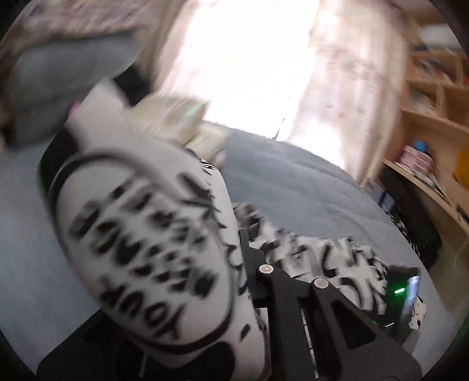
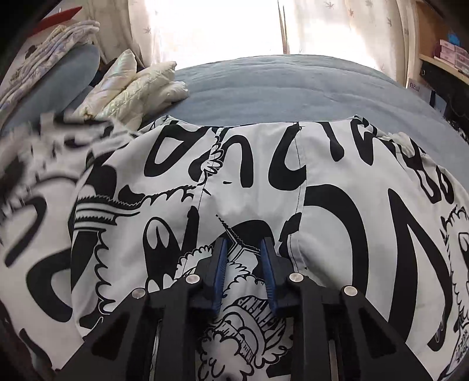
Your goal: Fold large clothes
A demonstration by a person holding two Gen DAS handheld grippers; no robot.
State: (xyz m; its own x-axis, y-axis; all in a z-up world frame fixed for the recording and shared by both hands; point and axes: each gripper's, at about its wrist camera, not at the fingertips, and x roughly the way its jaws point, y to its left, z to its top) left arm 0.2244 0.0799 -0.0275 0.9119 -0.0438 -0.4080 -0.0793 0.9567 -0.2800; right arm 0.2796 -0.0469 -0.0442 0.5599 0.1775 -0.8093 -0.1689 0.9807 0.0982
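A large white garment with bold black graffiti print (image 2: 263,187) lies spread on a blue-grey bed (image 2: 278,85). My right gripper (image 2: 242,246) hovers just over its middle, its blue-padded fingers (image 2: 222,263) apart and empty. In the blurred left wrist view, a fold of the same garment (image 1: 146,234) rises in front of the camera and drapes over my left gripper (image 1: 249,249); its fingertips are hidden under the cloth. The other gripper's body with a green light (image 1: 401,290) shows at the right.
A folded cream padded jacket (image 2: 140,88) lies at the bed's far left, beside a grey-blue pillow (image 2: 67,76). Bright curtained window (image 2: 228,26) behind the bed. Wooden shelves (image 1: 433,123) with books stand at the right.
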